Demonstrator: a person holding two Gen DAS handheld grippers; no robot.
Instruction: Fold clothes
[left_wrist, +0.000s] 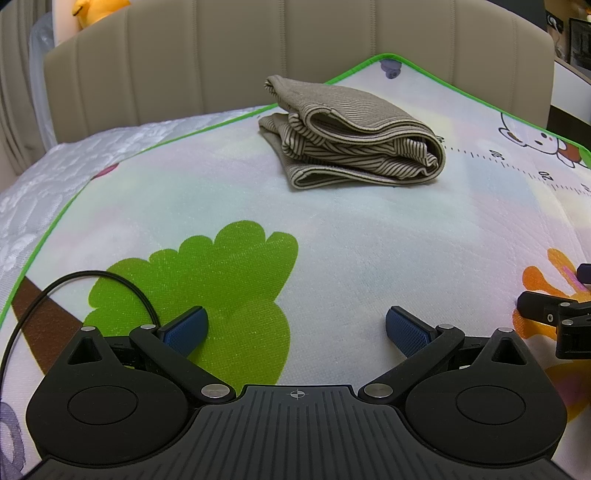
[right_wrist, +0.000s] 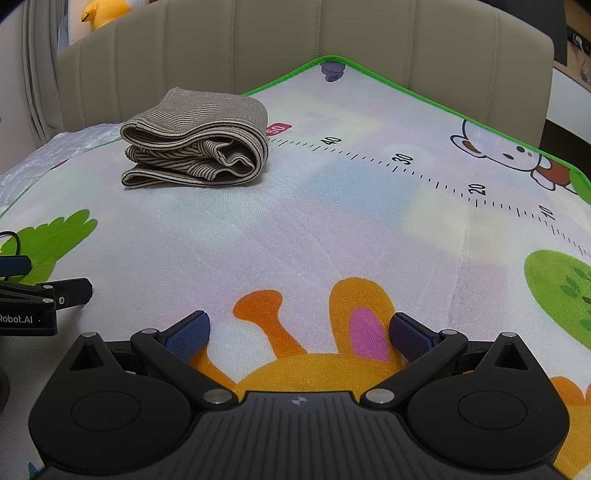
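Both your left gripper (left_wrist: 295, 328) and right gripper (right_wrist: 299, 332) gape empty; nudging the striped garment (left_wrist: 351, 144), upper centre, could unroll its loose folds.

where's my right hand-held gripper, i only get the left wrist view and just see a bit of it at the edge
Observer: The right hand-held gripper is open and empty, low over the orange animal print on the mat.
Operator: ok and where along the ruler print does the folded garment sit
Observer: The striped garment has its rolled end right beside the pink 50 mark, which your view hides.
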